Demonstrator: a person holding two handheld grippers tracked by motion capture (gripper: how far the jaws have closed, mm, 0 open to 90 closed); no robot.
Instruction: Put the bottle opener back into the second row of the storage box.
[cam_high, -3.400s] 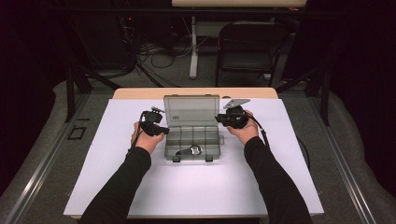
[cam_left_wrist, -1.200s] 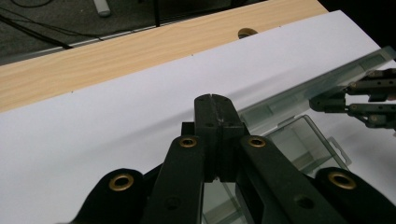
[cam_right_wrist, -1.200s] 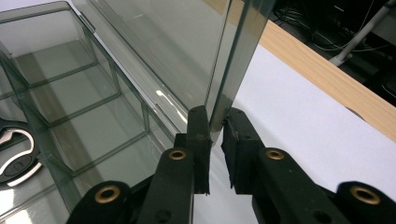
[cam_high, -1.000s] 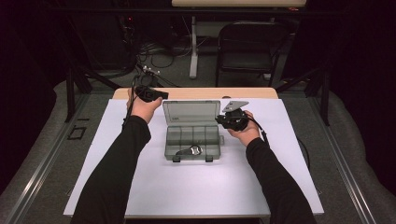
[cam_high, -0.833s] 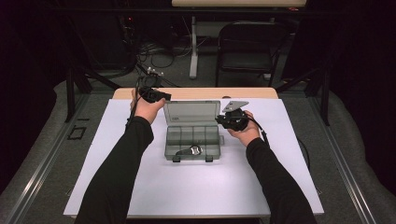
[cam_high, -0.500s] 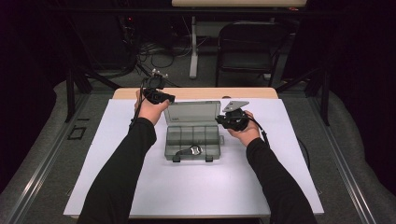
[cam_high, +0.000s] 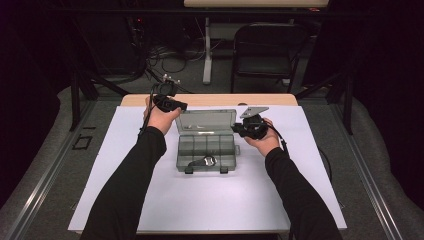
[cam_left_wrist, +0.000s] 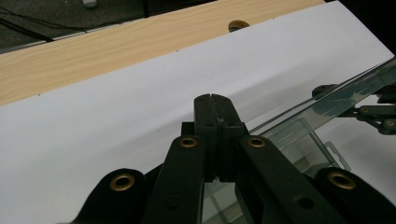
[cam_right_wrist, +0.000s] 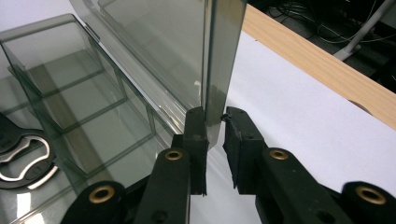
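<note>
A smoky clear compartment box (cam_high: 206, 150) sits mid-table with its lid (cam_high: 206, 122) raised. A metal bottle opener (cam_high: 202, 162) lies in a front compartment, also seen as the opener (cam_right_wrist: 23, 163). My right gripper (cam_high: 236, 127) is at the lid's right edge. The lid edge (cam_right_wrist: 217, 70) stands between its jaws (cam_right_wrist: 215, 119), which have just been opening, with a slight gap at one pad. My left gripper (cam_high: 181, 106) hovers shut and empty by the lid's back left corner. Its closed tips (cam_left_wrist: 211, 100) are above the white sheet, with the lid (cam_left_wrist: 327, 100) to their right.
A white sheet (cam_high: 210, 200) covers the wooden table (cam_high: 210, 99), which shows bare along the back edge, with a hole (cam_left_wrist: 238, 24) in the wood. A folding chair (cam_high: 270, 45) and floor cables lie beyond the table.
The left hand has drifted right from the table's back left toward the lid's left corner. The right hand has stayed at the lid's right edge.
</note>
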